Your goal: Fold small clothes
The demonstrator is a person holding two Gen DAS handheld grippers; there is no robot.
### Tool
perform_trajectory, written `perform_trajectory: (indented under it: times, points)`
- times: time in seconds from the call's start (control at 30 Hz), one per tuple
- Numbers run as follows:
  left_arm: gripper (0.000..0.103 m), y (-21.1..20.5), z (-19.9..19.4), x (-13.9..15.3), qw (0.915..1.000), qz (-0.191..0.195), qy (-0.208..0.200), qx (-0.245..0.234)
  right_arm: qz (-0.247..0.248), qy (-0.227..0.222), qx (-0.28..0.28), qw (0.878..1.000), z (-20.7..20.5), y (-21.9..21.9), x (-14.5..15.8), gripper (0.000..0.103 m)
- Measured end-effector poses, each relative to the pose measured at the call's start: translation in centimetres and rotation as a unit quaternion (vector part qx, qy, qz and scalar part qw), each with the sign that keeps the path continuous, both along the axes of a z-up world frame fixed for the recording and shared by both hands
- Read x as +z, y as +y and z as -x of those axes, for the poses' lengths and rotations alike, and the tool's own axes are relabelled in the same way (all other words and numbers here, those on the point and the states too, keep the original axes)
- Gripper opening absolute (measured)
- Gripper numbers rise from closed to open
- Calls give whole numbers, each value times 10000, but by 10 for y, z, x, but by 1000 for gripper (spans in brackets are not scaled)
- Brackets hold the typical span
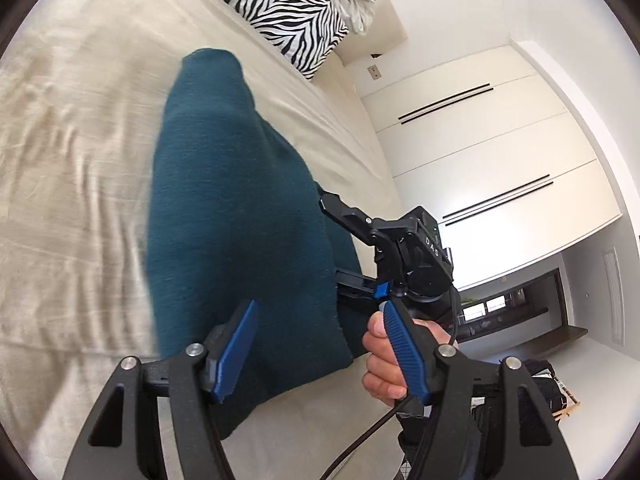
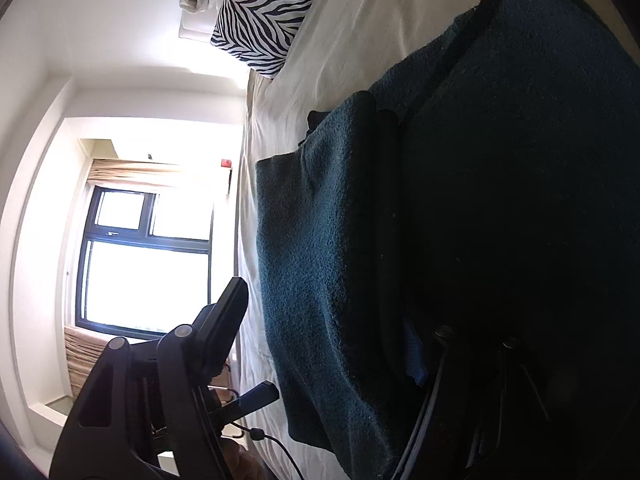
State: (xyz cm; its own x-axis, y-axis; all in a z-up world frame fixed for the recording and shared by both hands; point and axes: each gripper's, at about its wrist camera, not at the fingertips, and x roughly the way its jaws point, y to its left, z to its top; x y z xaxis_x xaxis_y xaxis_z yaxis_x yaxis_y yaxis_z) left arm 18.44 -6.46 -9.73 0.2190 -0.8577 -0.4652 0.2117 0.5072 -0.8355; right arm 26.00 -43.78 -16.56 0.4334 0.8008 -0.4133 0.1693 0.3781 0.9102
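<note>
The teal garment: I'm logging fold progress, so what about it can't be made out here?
- Teal garment, left wrist view: near end hidden behind the left gripper; motion-blurred.
- Right wrist view: its right part lost in shadow.
- Right gripper: one finger buried under cloth.

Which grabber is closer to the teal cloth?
Right: the right gripper touches the teal cloth's edge, jaws straddling it. The left gripper hovers open over its near end.

Home bedroom; bed with cream sheet (image 1: 80, 160); zebra pillow (image 1: 276, 4); white wardrobe doors (image 1: 500, 152); curtained window (image 2: 148, 256)
</note>
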Motion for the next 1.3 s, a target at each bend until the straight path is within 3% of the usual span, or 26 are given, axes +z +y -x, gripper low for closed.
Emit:
perform_trajectory:
  times: [0.07, 0.17, 0.37, 0.53, 0.83, 1.13, 1.3]
  points:
    - [67, 2, -4, -2, 9999, -9, 107, 49, 359, 77, 74, 9993, -2, 5, 2, 40]
    - [67, 16, -4, -3, 9999, 9, 160, 34, 877, 132, 157, 9959, -3, 7, 3, 18]
    - [67, 14, -2, -2, 9999, -62, 109, -65, 1534, -115, 230, 9878, -4, -5, 29, 14]
    - [68, -2, -4, 2, 9998, -116, 41, -133, 1763, -166, 56, 9842, 0, -44, 45, 14]
    - [69, -29, -5, 5, 9986, -316, -79, -416, 1897, 131, -238, 9815, 45, -109, 40, 14]
    - [69, -55, -12, 24, 9954, -643, -396, -592, 1717, 297, -356, 9841, 39, -114, 9, 14]
    - [69, -62, -17, 30, 9936, -787, -522, -621, 988, 350, -603, 9927, 51, -126, -9, 14]
